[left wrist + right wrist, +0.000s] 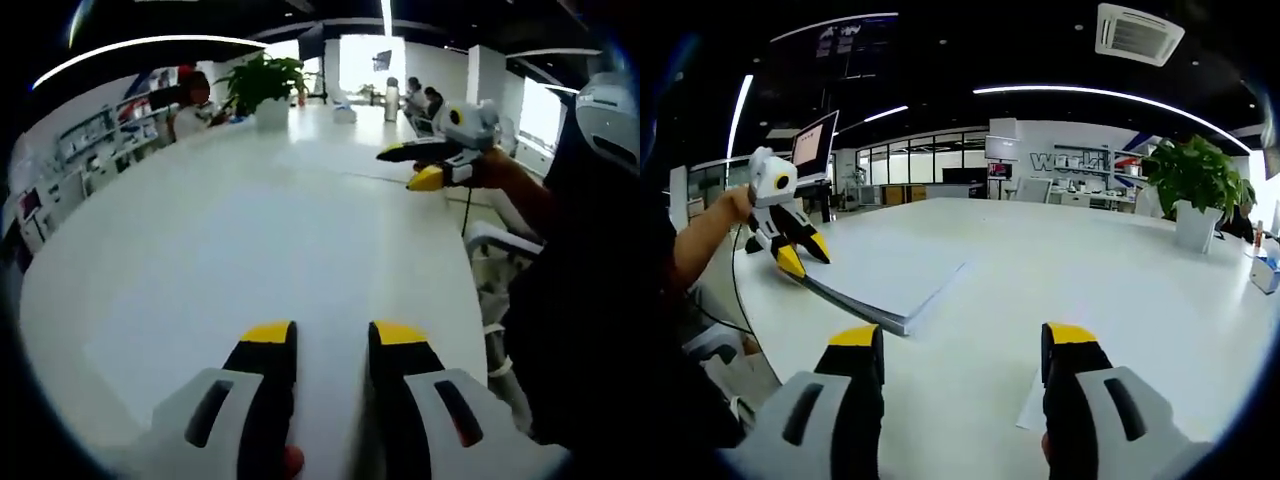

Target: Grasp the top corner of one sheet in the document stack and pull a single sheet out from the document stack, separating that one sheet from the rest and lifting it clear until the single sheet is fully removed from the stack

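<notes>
On the white surface [1060, 270], the left claw [800, 255] seems to touch the document stack [885, 275] edge, released; the right claw [962, 345] hovers released.

A wide white surface [1120, 280] carries a potted plant [1196, 190] at its far edge. Just beside the plant sits a tissue box [1266, 272]. Above the surface hang a ceiling vent [1138, 33] and a monitor [814, 143].

Yellow-tipped black left hand-held gripper [333, 335], jaws parted, hovers over a long white surface [230, 250]; the right hand-held gripper [415, 165] enters beside a potted green plant [265, 85].
</notes>
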`<move>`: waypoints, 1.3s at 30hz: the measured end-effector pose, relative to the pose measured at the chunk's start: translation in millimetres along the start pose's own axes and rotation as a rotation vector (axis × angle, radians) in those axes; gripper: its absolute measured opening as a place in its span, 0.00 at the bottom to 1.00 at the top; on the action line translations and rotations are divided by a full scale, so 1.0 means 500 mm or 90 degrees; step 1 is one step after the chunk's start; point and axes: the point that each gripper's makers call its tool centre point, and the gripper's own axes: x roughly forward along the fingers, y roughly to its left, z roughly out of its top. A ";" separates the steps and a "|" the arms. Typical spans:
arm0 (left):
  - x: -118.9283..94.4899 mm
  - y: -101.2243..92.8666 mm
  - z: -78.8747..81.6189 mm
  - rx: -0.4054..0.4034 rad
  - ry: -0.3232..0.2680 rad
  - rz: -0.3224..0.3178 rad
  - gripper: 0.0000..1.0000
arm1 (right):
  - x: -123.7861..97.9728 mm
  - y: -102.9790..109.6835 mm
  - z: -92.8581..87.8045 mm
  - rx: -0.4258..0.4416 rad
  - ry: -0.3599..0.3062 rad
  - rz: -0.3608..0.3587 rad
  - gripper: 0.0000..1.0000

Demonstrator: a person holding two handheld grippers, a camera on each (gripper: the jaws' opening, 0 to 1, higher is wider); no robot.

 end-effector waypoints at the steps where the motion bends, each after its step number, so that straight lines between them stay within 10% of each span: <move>1: 0.000 0.000 0.001 -0.005 -0.003 -0.004 0.30 | 0.000 0.000 0.000 0.000 0.000 0.000 0.63; 17: -0.007 0.005 0.009 -0.141 -0.072 -0.091 0.29 | 0.000 0.003 0.001 -0.004 0.002 0.002 0.63; 39: -0.007 0.002 0.008 -0.157 -0.102 -0.108 0.26 | 0.014 0.045 0.058 -0.113 -0.064 0.010 0.63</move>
